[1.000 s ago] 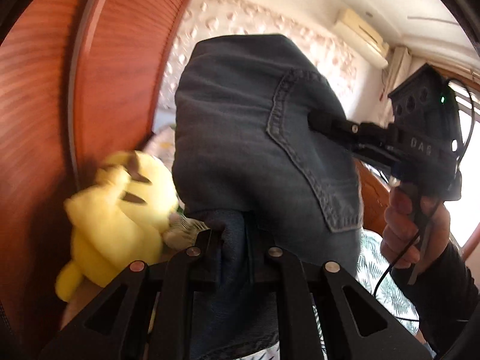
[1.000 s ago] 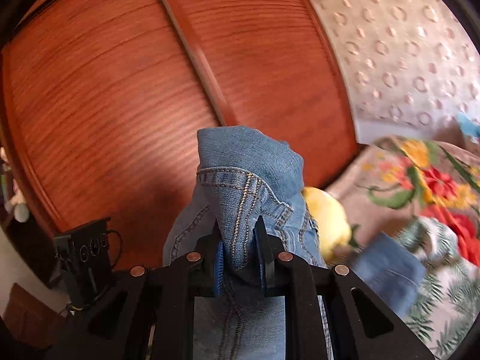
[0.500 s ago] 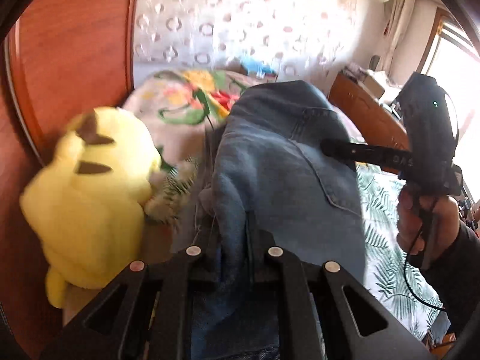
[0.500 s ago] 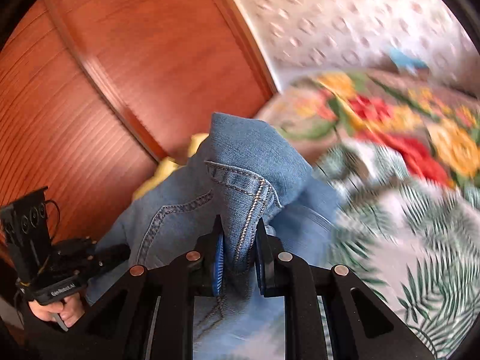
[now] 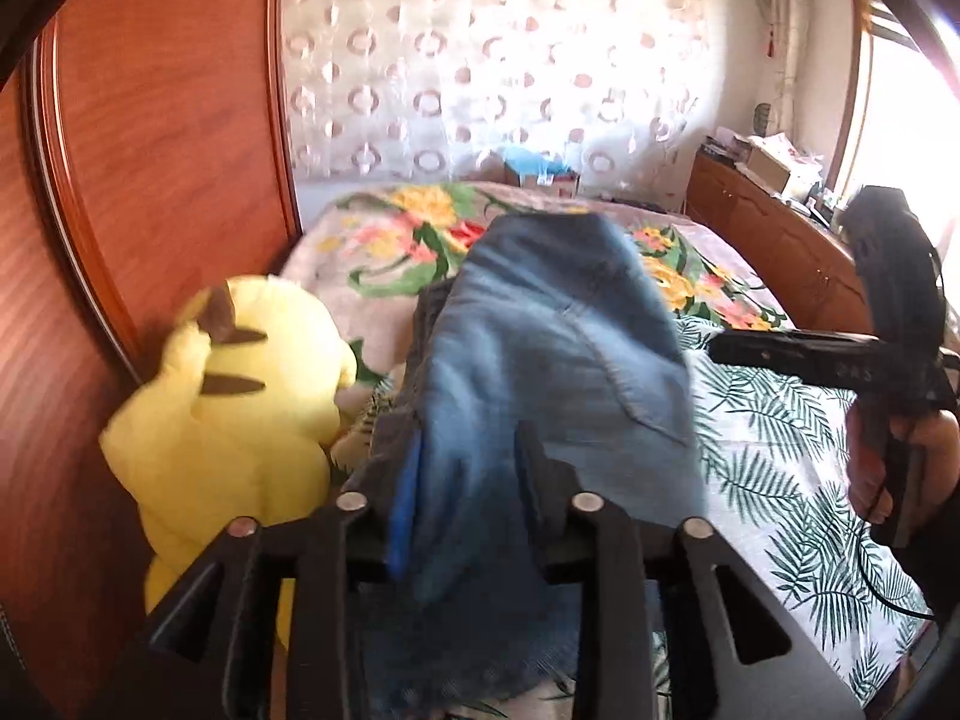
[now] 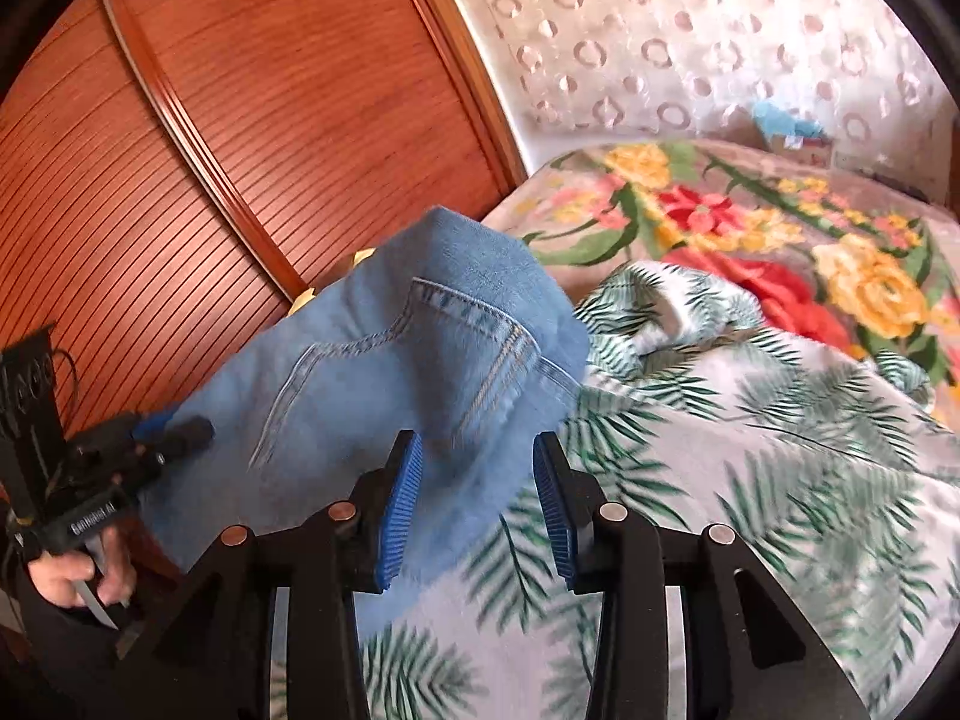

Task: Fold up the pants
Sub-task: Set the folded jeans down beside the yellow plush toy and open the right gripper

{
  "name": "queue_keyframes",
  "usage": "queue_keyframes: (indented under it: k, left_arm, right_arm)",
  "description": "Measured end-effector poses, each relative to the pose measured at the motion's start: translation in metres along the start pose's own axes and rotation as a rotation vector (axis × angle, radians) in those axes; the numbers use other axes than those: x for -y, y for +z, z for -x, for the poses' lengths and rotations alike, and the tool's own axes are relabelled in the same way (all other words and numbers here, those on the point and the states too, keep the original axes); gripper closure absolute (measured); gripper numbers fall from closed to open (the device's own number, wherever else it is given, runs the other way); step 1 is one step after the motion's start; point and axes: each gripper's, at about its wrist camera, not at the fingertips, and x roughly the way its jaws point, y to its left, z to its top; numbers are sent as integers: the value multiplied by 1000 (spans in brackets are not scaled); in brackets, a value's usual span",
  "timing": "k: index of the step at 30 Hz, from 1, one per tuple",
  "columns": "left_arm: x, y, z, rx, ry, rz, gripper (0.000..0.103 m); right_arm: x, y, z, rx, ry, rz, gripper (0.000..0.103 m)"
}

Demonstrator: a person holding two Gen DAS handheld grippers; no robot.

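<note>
1. Pants [image 5: 558, 360], blue denim, lie bunched on the bed [image 5: 780, 450], on the palm-leaf sheet near its left edge, just right of a yellow plush [image 5: 234, 408] that sits against the wooden wall [image 5: 162, 138].
2. My left claw [image 5: 465, 480] is opening. Cloth lies between its fingers and drapes over them; with the blur I cannot make out the pads pressing on it, so I judge the denim released.
3. My right claw [image 6: 477, 480] is opening too. Its blue pads [image 6: 399, 498] stand clearly apart, and the near edge of the denim lies between them, untouched on the right side.
4. From the right wrist view, a stitched pocket [image 6: 420, 348] faces up, so this is the seat end, mounded rather than flat.
5. Handling, as I judge it: denim is heavy for cloth and fairly stiff. It holds a crease well, sags under its own weight when lifted, and is neither slippery nor fragile.
6. Thick seams and the waistband give the surest hold. I would pinch there, one claw at each corner, and not in the loose middle.
7. The fold looks unfinished: the heap still needs smoothing flat on the sheet.
8. The risk is that the soft bed lets the heap slump toward the plush.
</note>
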Motion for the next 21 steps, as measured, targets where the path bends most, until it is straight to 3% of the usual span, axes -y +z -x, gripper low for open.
queue_keyframes:
  k: [4,10,21]
  left_arm:
    - [29,1,32,70,-17,-21,56]
    - [92,-3,74,149,-43,-87,54]
    - [190,-20,129,258,-115,-89,54]
  right_arm:
    - [-5,-29,54,68,-55,31,63]
    - [-6,-76,143,184,-144,39,63]
    - [-18,-156,288,369,-339,43,61]
